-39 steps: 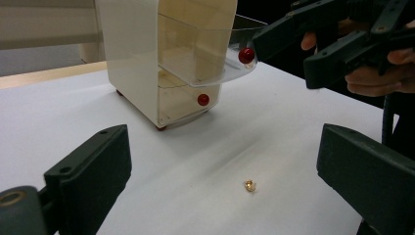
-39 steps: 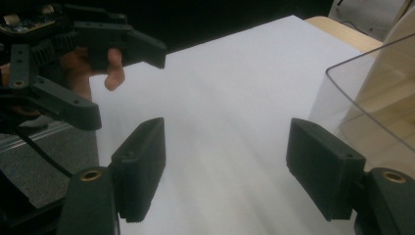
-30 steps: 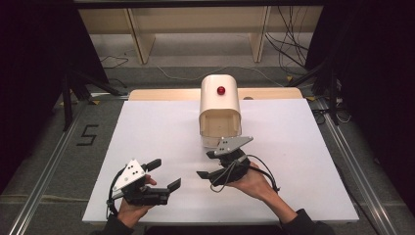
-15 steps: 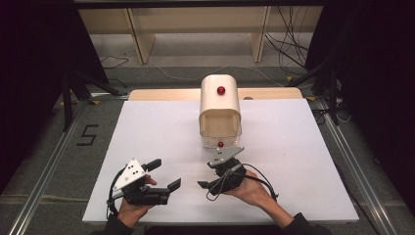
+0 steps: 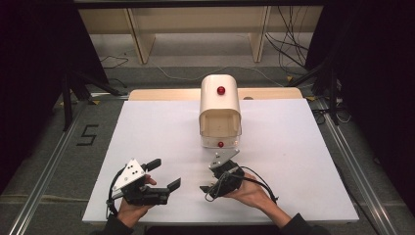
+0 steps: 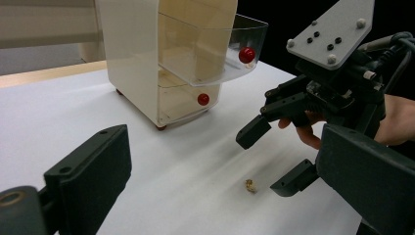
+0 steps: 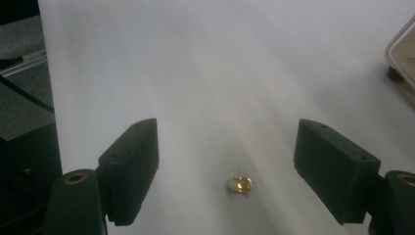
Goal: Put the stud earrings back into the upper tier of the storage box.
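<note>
Now your right gripper (image 5: 208, 182) has drawn back from the cream drawer box (image 5: 220, 110) and dropped to the small gold ring (image 7: 240, 184), which lies on the white tabletop (image 5: 147, 127) between its wide-apart jaws, well in front of the box. Expect a tiny, hard, shiny grasp. The glossy box has rounded clear drawers with red knobs. Your left gripper (image 5: 164, 176) hovers spread beside it.

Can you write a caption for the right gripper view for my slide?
Open right tongs hover over a tiny gold ring on the white table.
</note>
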`<state>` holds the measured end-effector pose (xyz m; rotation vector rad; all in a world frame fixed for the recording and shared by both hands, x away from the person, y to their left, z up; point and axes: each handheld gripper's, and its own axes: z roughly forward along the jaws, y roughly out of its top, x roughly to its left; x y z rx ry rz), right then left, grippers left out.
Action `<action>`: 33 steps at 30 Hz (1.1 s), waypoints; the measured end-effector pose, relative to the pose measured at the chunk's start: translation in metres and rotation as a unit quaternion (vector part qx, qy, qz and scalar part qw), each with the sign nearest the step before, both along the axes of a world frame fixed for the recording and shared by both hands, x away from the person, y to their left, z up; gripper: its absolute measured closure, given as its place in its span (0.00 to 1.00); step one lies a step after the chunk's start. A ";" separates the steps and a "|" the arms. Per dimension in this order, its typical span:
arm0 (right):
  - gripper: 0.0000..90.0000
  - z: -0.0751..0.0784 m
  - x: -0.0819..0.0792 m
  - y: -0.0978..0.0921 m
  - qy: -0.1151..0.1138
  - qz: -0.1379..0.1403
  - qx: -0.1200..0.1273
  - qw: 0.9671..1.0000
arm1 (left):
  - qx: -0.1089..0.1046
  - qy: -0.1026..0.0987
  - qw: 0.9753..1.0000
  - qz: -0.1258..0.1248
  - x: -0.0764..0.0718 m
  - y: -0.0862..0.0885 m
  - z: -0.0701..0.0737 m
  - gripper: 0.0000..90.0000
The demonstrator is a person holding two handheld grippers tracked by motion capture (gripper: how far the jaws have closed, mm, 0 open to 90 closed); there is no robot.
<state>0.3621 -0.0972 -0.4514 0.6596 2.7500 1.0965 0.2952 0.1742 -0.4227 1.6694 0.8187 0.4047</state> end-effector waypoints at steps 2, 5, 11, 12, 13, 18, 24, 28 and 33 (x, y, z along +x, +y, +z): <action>0.29 -0.002 0.001 0.000 0.000 0.002 -0.004 1.000 | 0.000 0.000 1.000 0.000 0.000 0.000 0.000 0.06; 0.29 -0.005 0.001 0.000 0.002 0.001 -0.009 1.000 | -0.001 0.000 1.000 0.000 0.000 0.000 0.000 0.06; 0.33 -0.013 0.010 -0.006 0.017 -0.012 -0.015 1.000 | 0.001 0.000 1.000 -0.001 0.000 -0.001 0.000 0.06; 0.34 -0.013 0.010 -0.007 0.016 -0.013 -0.016 1.000 | 0.002 0.000 1.000 -0.002 0.000 -0.001 0.000 0.06; 0.35 -0.014 0.011 -0.008 0.015 -0.014 -0.018 1.000 | 0.002 0.000 1.000 -0.002 0.000 -0.001 0.000 0.06; 0.40 -0.017 0.010 -0.005 0.011 -0.013 -0.031 0.999 | 0.001 0.000 1.000 -0.001 0.000 -0.001 0.000 0.06; 0.51 -0.024 0.011 -0.003 0.019 -0.014 -0.042 0.999 | -0.001 -0.001 1.000 -0.001 0.000 -0.001 0.000 0.06; 0.59 -0.028 0.011 -0.002 0.019 -0.010 -0.054 0.998 | 0.002 0.000 1.000 -0.002 0.000 -0.001 0.000 0.06; 0.69 -0.029 0.010 0.000 0.008 -0.009 -0.058 0.998 | 0.001 0.000 1.000 -0.002 0.000 -0.001 0.000 0.06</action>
